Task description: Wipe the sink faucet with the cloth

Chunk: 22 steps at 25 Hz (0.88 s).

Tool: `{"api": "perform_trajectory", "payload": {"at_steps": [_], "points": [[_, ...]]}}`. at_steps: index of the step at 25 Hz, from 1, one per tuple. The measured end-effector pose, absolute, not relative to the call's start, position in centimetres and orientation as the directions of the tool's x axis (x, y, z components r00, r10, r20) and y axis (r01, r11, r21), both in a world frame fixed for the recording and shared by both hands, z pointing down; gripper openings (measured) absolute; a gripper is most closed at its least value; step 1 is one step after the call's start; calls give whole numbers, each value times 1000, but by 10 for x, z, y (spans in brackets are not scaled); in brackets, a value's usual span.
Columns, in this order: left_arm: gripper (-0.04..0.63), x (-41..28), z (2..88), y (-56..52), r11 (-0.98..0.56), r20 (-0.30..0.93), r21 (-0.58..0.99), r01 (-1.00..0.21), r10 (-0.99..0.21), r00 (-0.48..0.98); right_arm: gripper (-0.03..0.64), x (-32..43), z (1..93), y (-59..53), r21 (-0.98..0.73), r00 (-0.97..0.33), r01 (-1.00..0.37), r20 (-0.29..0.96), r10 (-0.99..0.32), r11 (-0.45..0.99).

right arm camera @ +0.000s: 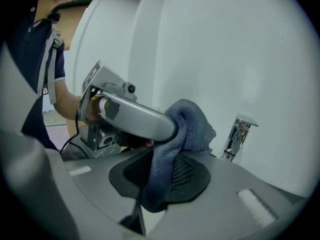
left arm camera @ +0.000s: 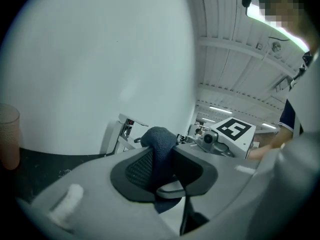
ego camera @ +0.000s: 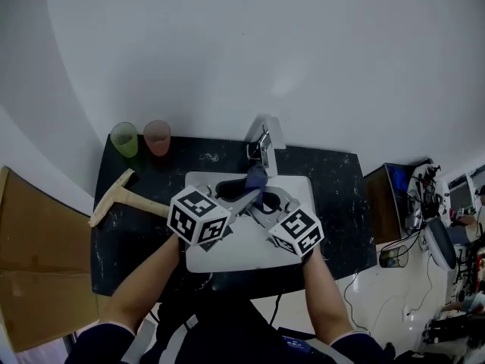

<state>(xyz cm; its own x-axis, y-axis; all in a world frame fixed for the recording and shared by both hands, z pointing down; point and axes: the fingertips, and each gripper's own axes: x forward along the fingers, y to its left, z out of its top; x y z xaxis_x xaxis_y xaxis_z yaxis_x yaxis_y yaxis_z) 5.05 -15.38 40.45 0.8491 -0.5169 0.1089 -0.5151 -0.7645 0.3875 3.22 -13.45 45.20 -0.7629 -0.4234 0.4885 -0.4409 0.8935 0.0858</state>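
Note:
A dark blue cloth [ego camera: 256, 179] is bunched over the white sink [ego camera: 227, 258], just in front of the chrome faucet [ego camera: 261, 149]. Both grippers meet at it. My left gripper [ego camera: 248, 197] comes in from the left and my right gripper [ego camera: 267, 203] from the right. In the left gripper view the cloth [left arm camera: 159, 139] fills the gap of my left gripper [left arm camera: 162, 156], pressed between its pads, with the faucet [left arm camera: 125, 131] behind. In the right gripper view the cloth [right arm camera: 187, 121] hangs through my right gripper [right arm camera: 162, 171], pinched there, and drapes over the left gripper's finger [right arm camera: 135, 121]. The faucet [right arm camera: 239, 134] stands just beyond.
On the dark countertop [ego camera: 341, 196] a green cup [ego camera: 124, 138] and a pink cup [ego camera: 158, 136] stand at the back left. A wooden mallet [ego camera: 117, 196] lies left of the sink. Cardboard [ego camera: 30, 256] lies on the floor at the left. A white wall rises behind the faucet.

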Motion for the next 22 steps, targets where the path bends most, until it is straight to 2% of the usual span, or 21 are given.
{"api": "perform_trajectory", "payload": {"at_steps": [3, 6, 8, 9, 12, 13, 22], "points": [[91, 49, 402, -159, -771, 99, 356, -528, -531, 841, 85, 34, 453, -141, 95, -742, -480, 487, -462, 872], [83, 34, 399, -179, -745, 84, 338, -574, -584, 807, 173, 43, 457, -150, 119, -698, -527, 504, -509, 842], [84, 24, 396, -197, -723, 78, 328, -607, -620, 781, 184, 57, 454, -159, 123, -669, -577, 497, -553, 808], [84, 20, 394, -205, -715, 75, 320, -622, -635, 769, 181, 65, 450, -164, 125, -653, -605, 486, -580, 786], [86, 18, 388, -228, -706, 58, 284, -649, -663, 747, 80, 86, 437, -180, 155, -600, -678, 449, -663, 718], [86, 20, 386, -234, -708, 49, 274, -651, -666, 744, 68, 90, 434, -185, 160, -586, -695, 438, -682, 701], [87, 58, 363, -259, -787, -29, 235, -570, -592, 805, 61, 93, 441, -200, 120, -585, -715, 436, -684, 688]]}}
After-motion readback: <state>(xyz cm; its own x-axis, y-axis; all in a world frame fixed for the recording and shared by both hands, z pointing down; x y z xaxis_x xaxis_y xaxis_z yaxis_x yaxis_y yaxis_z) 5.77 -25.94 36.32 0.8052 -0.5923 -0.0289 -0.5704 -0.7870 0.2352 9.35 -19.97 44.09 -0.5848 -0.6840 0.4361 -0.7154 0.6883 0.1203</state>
